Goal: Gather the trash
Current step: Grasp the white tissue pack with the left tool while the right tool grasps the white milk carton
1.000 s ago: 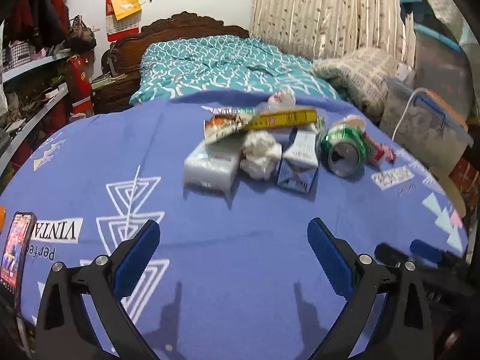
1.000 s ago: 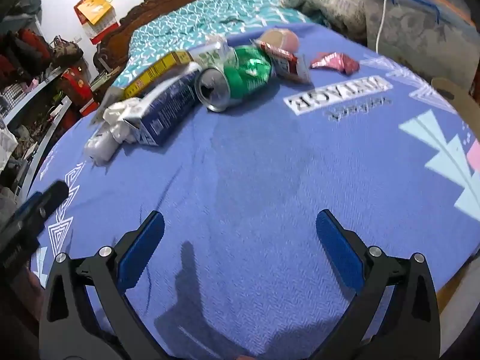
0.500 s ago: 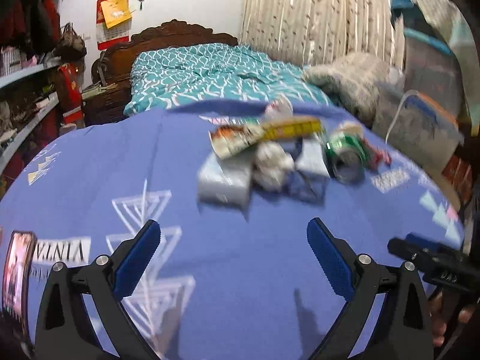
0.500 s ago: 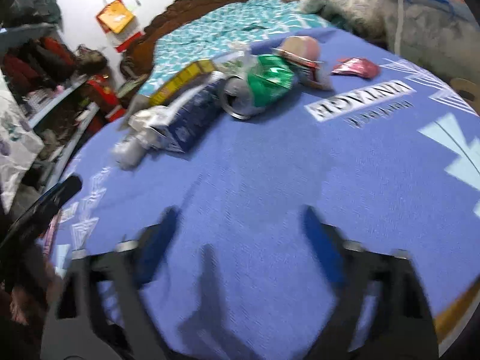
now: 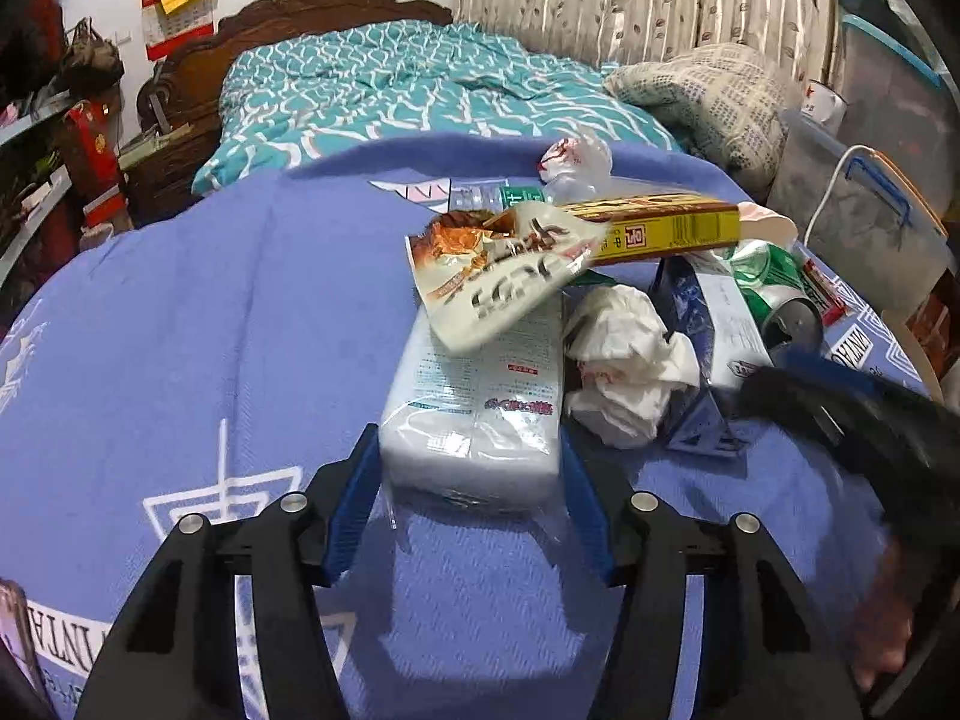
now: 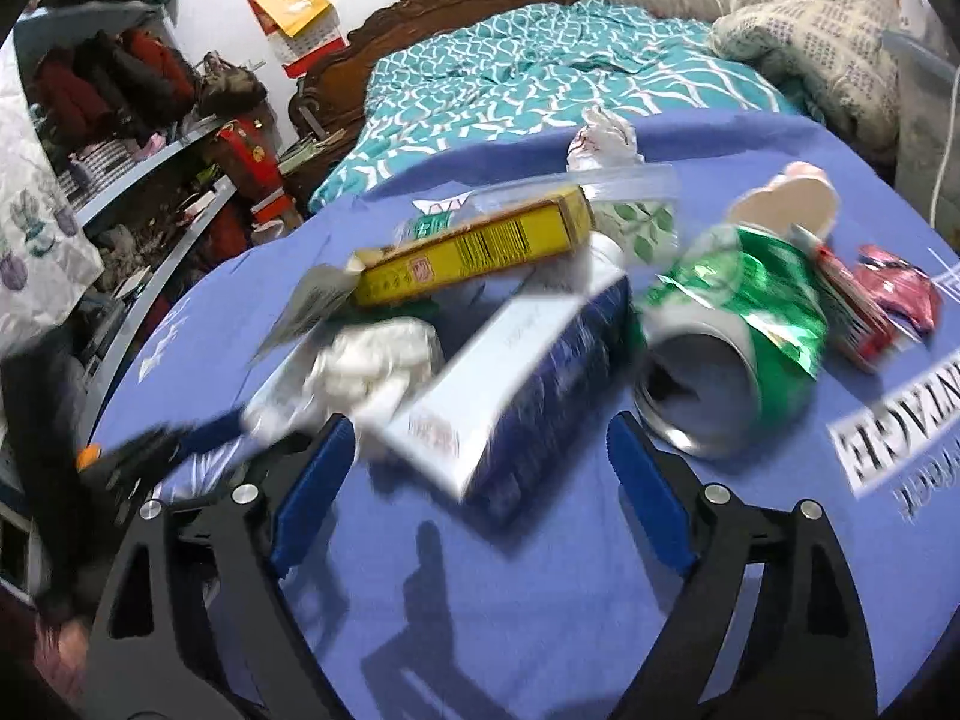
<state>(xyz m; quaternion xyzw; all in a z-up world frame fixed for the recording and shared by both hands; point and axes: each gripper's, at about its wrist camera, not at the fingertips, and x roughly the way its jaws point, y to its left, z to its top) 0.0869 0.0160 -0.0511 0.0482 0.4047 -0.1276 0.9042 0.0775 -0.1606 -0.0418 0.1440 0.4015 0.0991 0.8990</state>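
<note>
A pile of trash lies on the blue tablecloth (image 5: 180, 330). My left gripper (image 5: 468, 456) straddles the near end of a white tissue pack (image 5: 480, 396). Its jaws are closing and the blue pads touch both sides. A snack wrapper (image 5: 498, 276) and a yellow box (image 5: 666, 228) rest on top of the pile. My right gripper (image 6: 480, 423) is opening, with the near end of a blue-and-white carton (image 6: 528, 372) between its fingers, untouched. A crushed green can (image 6: 732, 324) lies just right of it and a crumpled tissue (image 6: 372, 360) to its left.
A red wrapper (image 6: 894, 288), a paper cup (image 6: 786, 204) and a knotted plastic bag (image 6: 600, 138) lie at the pile's far side. A bed (image 5: 390, 78) stands behind the table, storage boxes (image 5: 870, 222) to the right, cluttered shelves (image 6: 150, 180) to the left. A phone (image 5: 12, 630) lies at the near left edge.
Both grippers have moved forward up to the trash pile. The left jaws have narrowed around the tissue pack. The right gripper now has the carton's end between its fingers.
</note>
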